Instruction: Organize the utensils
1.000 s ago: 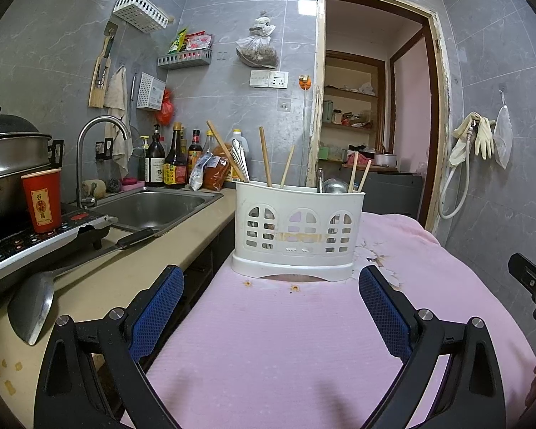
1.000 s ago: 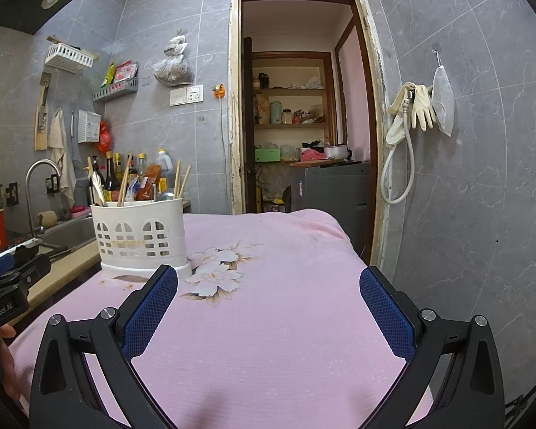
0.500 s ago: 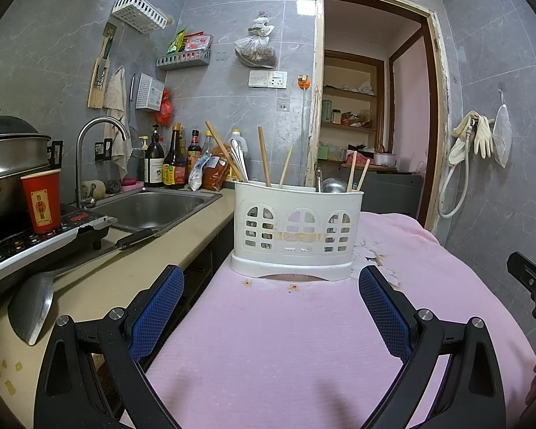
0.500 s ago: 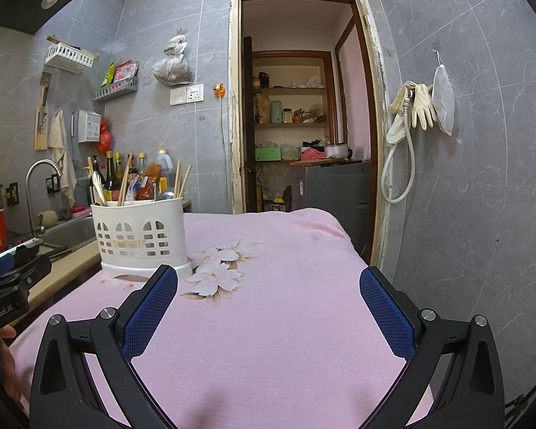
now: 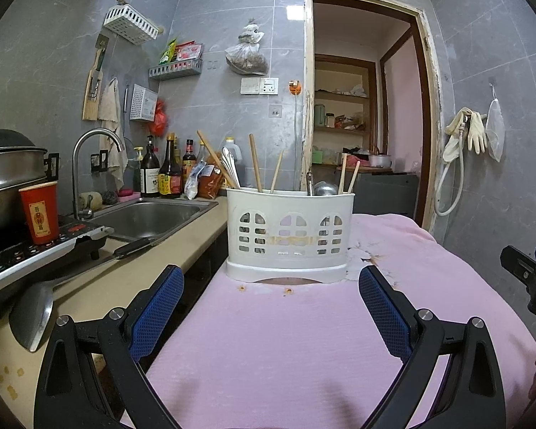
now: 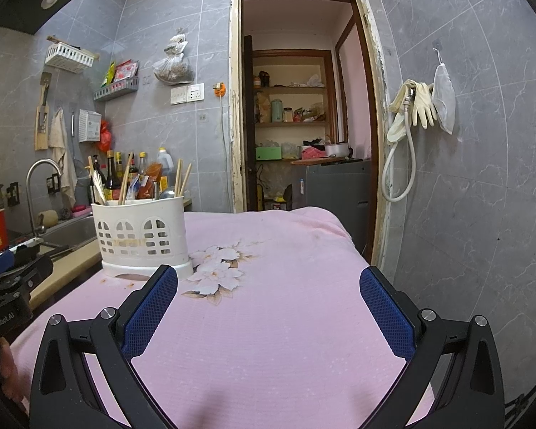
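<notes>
Utensil caddy [image 5: 289,237] hides its utensils' lower ends; a metal piece inside is perhaps a ladle. Left tongs [image 5: 271,309] and right tongs [image 6: 268,309] gape apart, empty.

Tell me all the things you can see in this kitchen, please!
utensil holder: one, white, on the pink cloth, left side near the counter
chopsticks: several, wooden, standing in the holder
ladle: one, metal, in the holder's right part
pink cloth: one, flower print, covering the table
spatula: one, metal, lying on the counter
red cup: one, on the stove top
pot: one, metal, behind the cup
sink: one, steel, with a curved tap
sauce bottles: several, dark, behind the sink
rubber gloves: pale, hanging on the right wall
left gripper: black, blue pads, open, empty
right gripper: same, open, empty
</notes>
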### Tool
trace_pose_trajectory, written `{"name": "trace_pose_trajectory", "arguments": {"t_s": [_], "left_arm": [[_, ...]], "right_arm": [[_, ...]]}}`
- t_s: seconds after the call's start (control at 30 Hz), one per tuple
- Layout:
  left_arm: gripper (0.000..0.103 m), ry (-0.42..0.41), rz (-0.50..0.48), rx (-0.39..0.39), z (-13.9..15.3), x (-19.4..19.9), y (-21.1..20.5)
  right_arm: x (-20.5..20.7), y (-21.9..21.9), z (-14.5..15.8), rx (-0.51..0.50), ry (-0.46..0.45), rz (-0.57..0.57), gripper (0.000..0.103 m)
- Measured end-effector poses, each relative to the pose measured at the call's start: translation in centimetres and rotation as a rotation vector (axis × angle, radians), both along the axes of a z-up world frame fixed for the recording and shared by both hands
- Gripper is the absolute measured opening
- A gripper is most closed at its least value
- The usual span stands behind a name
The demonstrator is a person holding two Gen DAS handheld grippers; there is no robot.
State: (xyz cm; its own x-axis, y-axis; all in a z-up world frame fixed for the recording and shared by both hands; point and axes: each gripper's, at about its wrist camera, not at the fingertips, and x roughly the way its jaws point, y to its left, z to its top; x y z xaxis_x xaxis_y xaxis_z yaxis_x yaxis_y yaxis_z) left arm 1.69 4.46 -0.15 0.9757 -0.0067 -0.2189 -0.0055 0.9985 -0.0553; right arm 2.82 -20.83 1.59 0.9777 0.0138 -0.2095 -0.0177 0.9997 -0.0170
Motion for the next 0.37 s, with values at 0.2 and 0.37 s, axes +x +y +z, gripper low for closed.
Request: {"name": "trace_pose_trajectory", "arguments": {"t_s": [0.2, 0.37], "left_arm": [[0.096, 0.005, 0.002, 0.010, -0.09, 0.11, -0.08], [0.096, 0.006, 0.002, 0.006, -0.12, 0.12, -0.06]], "right_arm": [[-0.03, 0.10, -0.06, 0.000, 0.000, 0.002, 0.103], [-0.02, 0.10, -0.05, 0.000, 0.000, 0.001, 0.103]]}}
